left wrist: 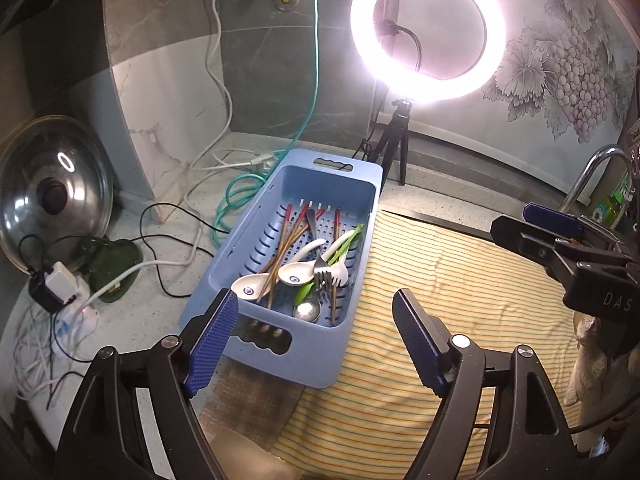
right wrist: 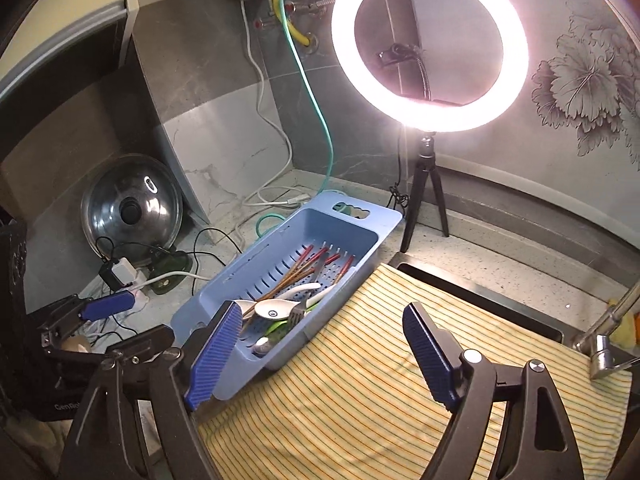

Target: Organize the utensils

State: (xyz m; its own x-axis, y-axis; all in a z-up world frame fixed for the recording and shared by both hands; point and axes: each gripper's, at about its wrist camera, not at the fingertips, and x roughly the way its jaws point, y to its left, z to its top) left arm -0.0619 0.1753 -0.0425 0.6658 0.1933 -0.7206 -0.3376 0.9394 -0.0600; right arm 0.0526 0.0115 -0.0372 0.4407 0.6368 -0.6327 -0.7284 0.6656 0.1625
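Observation:
A blue slotted basket lies on the counter beside a yellow striped cloth. It holds several brown chopsticks with red ends, white ceramic spoons, a metal fork, a metal spoon and green-white utensils. My left gripper is open and empty just before the basket's near end. My right gripper is open and empty over the cloth, to the basket's right; it also shows in the left wrist view.
A lit ring light on a tripod stands behind the basket. A pot lid, a power strip with cables and a green hose lie to the left. A tap is at the right.

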